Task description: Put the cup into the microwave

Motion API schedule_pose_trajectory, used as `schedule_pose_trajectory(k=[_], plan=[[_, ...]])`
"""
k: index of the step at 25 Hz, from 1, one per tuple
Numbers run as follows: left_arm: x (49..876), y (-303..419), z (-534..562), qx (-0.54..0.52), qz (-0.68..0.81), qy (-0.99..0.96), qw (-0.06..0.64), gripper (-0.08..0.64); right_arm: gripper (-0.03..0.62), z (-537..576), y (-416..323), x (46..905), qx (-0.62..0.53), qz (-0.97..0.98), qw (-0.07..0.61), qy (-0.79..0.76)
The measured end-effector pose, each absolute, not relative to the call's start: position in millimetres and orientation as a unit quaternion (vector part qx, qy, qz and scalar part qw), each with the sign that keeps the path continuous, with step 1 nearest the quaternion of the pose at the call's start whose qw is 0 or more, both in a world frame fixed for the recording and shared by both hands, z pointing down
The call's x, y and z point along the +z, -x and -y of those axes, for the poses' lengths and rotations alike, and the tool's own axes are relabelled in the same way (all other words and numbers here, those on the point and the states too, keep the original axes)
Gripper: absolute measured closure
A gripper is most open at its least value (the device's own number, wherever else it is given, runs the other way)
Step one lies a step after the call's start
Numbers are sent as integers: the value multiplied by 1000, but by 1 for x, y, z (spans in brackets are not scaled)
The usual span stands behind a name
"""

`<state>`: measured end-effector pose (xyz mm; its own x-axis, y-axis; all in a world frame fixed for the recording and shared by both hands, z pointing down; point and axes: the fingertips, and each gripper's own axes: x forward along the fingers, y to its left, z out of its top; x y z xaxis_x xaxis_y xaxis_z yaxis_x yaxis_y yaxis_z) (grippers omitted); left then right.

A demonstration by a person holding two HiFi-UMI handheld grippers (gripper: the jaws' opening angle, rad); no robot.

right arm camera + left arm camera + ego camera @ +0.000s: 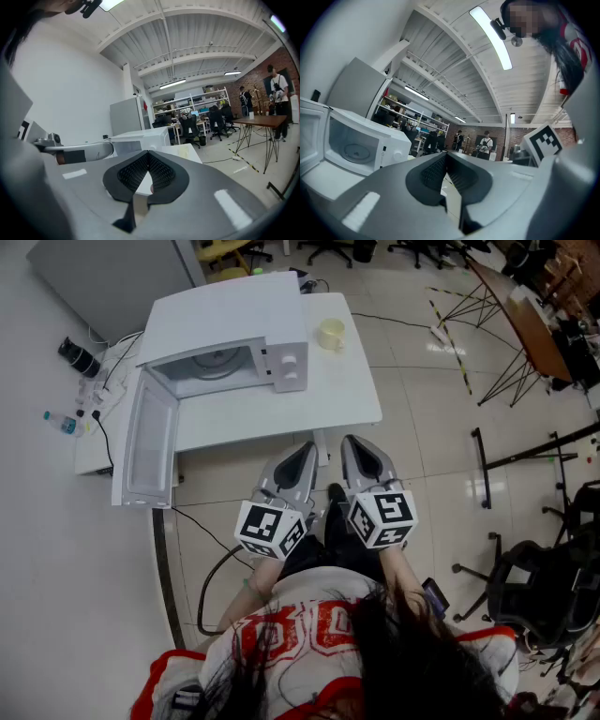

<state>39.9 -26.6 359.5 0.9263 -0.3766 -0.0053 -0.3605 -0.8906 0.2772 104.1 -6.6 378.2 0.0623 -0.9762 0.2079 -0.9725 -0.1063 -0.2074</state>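
Observation:
A pale yellow cup (330, 334) stands at the far right corner of the white table (347, 399), to the right of the white microwave (230, 348). The microwave's door (145, 451) hangs wide open toward me, and the cavity holds only its glass turntable. Both grippers are level in front of the table's near edge, side by side and apart from the cup. My left gripper (306, 450) is shut with nothing in it, and my right gripper (352, 443) is also shut and empty. In the left gripper view the microwave (356, 145) lies to the left of the closed gripper (446, 155). The cup does not show in the right gripper view.
A low white shelf (94, 442) with a small bottle (64, 423) and cables stands left of the table. A grey cabinet (112, 277) is behind it. Office chairs (539, 592) and a trestle desk (530, 324) occupy the right. A cable (211, 582) trails on the floor near my feet.

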Motion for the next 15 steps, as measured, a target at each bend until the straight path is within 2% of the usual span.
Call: schedule_pose_trajectory(k=[15], plan=[[358, -112, 79, -29, 202, -972, 120, 571, 589, 80, -197, 389, -138, -683, 3, 718]])
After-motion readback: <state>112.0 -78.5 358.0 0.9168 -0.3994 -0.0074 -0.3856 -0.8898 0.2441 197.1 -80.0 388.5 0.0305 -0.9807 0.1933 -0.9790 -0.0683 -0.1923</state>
